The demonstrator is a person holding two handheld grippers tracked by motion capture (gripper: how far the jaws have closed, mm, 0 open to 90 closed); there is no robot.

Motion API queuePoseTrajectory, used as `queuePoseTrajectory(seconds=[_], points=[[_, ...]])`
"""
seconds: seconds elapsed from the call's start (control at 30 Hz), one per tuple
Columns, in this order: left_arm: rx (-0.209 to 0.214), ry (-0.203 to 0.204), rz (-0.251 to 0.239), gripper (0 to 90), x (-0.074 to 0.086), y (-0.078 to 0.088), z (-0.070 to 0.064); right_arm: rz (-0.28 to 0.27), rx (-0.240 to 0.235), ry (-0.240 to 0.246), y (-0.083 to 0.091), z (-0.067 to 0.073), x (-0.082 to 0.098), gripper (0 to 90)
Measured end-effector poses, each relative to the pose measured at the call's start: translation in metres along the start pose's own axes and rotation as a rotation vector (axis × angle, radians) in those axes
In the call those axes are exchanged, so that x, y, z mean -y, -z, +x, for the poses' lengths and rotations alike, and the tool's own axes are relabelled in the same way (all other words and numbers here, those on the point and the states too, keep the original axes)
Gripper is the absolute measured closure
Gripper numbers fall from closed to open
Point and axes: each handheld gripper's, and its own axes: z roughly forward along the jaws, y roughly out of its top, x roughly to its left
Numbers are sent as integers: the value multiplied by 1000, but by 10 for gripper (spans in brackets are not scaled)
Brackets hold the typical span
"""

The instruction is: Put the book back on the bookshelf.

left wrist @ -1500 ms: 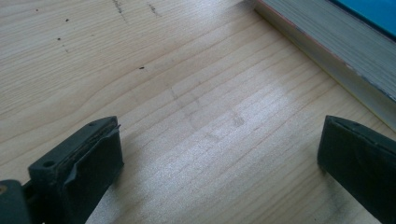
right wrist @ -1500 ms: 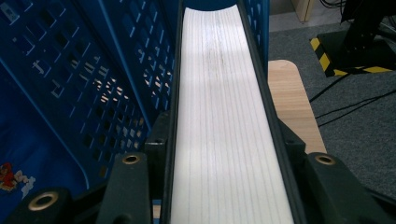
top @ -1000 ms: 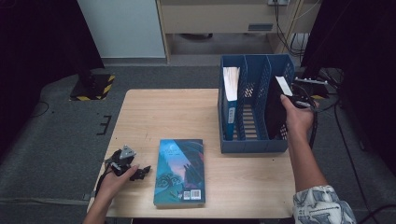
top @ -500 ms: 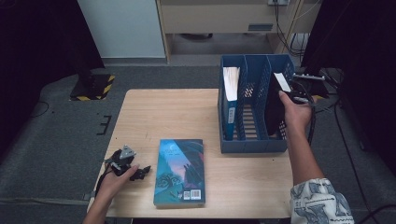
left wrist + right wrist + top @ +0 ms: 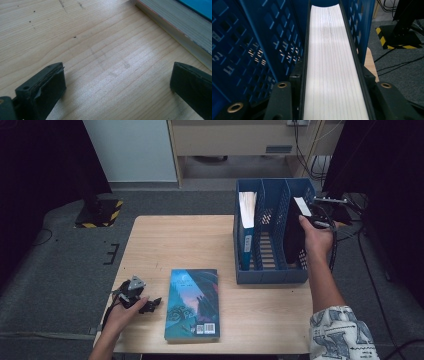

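A blue file rack (image 5: 270, 275) stands at the table's right side. My right gripper (image 5: 312, 217) is shut on a black-covered book (image 5: 292, 237) that stands upright in the rack's right compartment. In the right gripper view the book's white page edge (image 5: 332, 62) runs between both jaws of that gripper (image 5: 332, 83), with blue perforated walls (image 5: 262, 37) on either side. A teal book (image 5: 192, 304) lies flat near the table's front edge. Just left of it my left gripper (image 5: 150, 304) rests on the wood, open and with nothing between its fingers (image 5: 117, 82). The teal book's page edge (image 5: 175, 22) lies ahead of it.
Another blue-spined book (image 5: 246, 227) stands in the rack's left compartment, and the middle compartment holds nothing. The wooden table (image 5: 175, 240) is bare at its left and back. Cables and dark equipment (image 5: 345, 205) sit behind the rack on the right.
My right hand with the black book has shifted slightly toward the far end of the rack. The left gripper has not moved.
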Motion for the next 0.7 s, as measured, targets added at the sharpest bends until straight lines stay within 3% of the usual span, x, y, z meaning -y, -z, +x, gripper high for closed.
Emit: queuePoseTrajectory(seconds=[0.13,0.23,0.7], points=[[0,0,0,0,0,0,0,12,6,29,-2,1,-2,534],[0,0,0,0,0,0,0,5,-3,13,-3,1,-2,534],[0,-1,0,0,0,0,0,13,2,40,-7,4,3,530]])
